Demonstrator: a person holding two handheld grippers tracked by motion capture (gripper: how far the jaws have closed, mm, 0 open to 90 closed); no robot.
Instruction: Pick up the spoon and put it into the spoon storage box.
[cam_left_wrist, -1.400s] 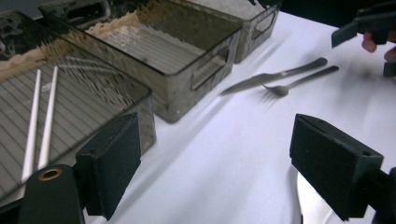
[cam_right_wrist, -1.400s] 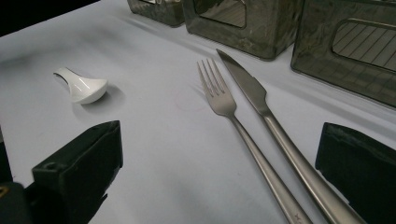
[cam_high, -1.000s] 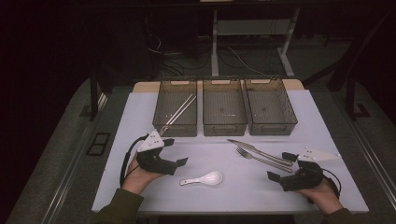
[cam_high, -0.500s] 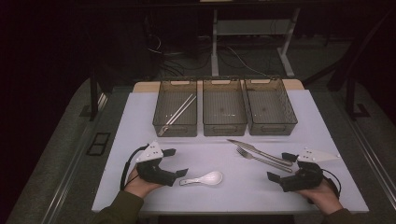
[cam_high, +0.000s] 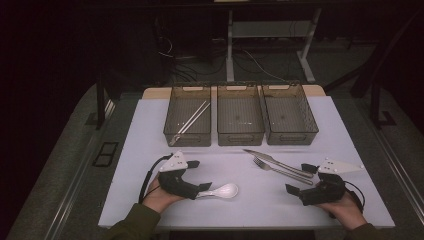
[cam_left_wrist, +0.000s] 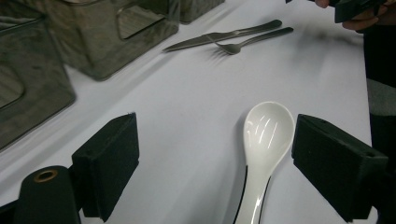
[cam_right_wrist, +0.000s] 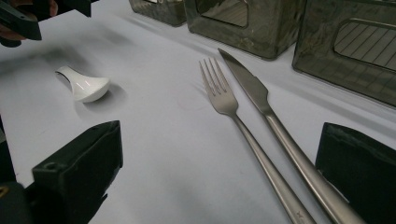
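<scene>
The left gripper (cam_high: 204, 189) is positioned low over the white table (cam_high: 150, 130), jaws wide apart, holding nothing. The white spoon (cam_left_wrist: 264, 140) lies flat on the table between the jaws, nearer the right-hand jaw in the left gripper view, with neither pad touching it; its bowl points away from the gripper. The right gripper (cam_high: 295, 182) rests at the table's right side, jaws also wide apart and empty. The handles of a fork (cam_right_wrist: 224, 100) and a knife (cam_right_wrist: 254, 91) run between its jaws, side by side on the table, with no contact visible. Three mesh bins (cam_high: 240, 120) stand in a row beyond; the left bin contains chopsticks (cam_high: 192, 119).
</scene>
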